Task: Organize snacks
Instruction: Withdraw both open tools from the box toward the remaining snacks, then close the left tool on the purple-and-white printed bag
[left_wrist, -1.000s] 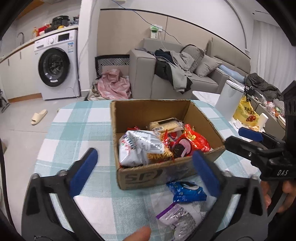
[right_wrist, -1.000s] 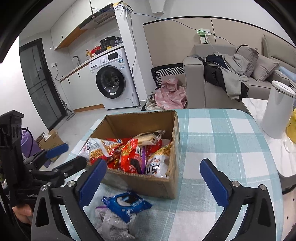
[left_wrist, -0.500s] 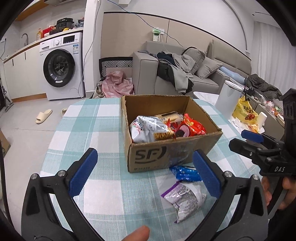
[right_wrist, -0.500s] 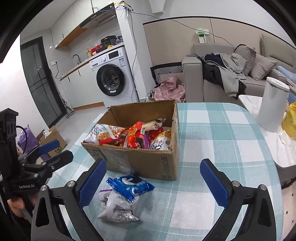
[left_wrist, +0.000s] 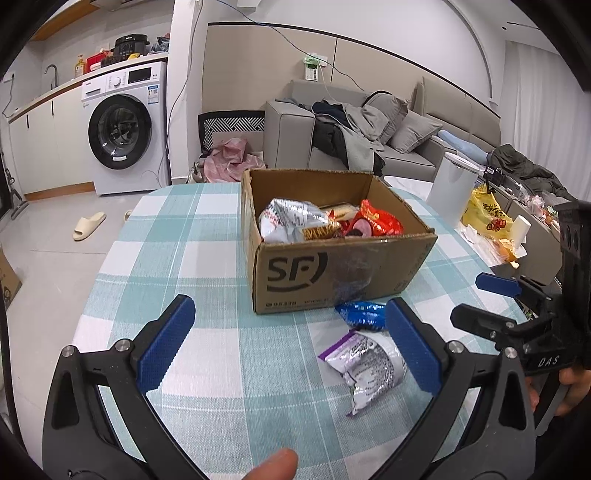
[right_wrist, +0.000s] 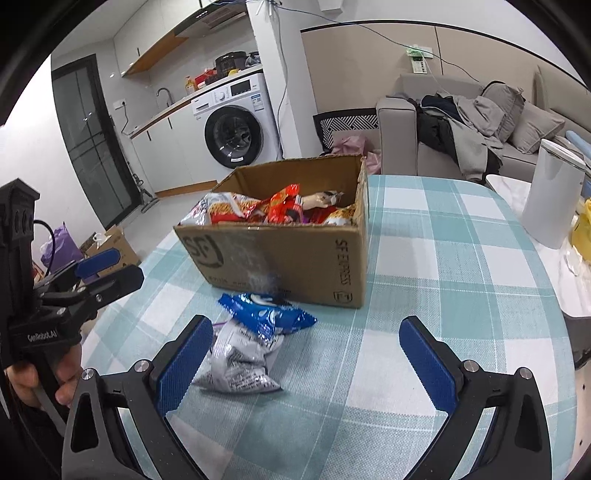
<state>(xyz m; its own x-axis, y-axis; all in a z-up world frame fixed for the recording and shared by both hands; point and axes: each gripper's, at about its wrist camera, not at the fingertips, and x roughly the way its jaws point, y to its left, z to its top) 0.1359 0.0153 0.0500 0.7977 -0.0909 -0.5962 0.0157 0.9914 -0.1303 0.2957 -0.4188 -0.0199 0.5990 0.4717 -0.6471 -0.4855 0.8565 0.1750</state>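
both grippers have pulled back from the cardboard box (left_wrist: 332, 258) since a second ago, so the box now sits farther off and its sf-printed front wall shows in full. left gripper (left_wrist: 288, 347) hovers low over the checked tablecloth (left_wrist: 207, 258), jaws spread wide and holding nothing, with a fingertip of the holding hand just poking in at the near edge. right gripper (right_wrist: 306, 362) hangs at much the same height on the right, its blue pads wide apart and empty too. box stands at the middle of the table, open-topped, stuffed with silver, red and orange snack packets. two packets lie outside it on the cloth, near its front wall: a blue packet (right_wrist: 266, 314) touching the box's base, and a crumpled silver packet (right_wrist: 240, 362) with a purple edge just nearer, partly under the blue one. in the left wrist view the silver packet lies beside the left gripper's right pad.
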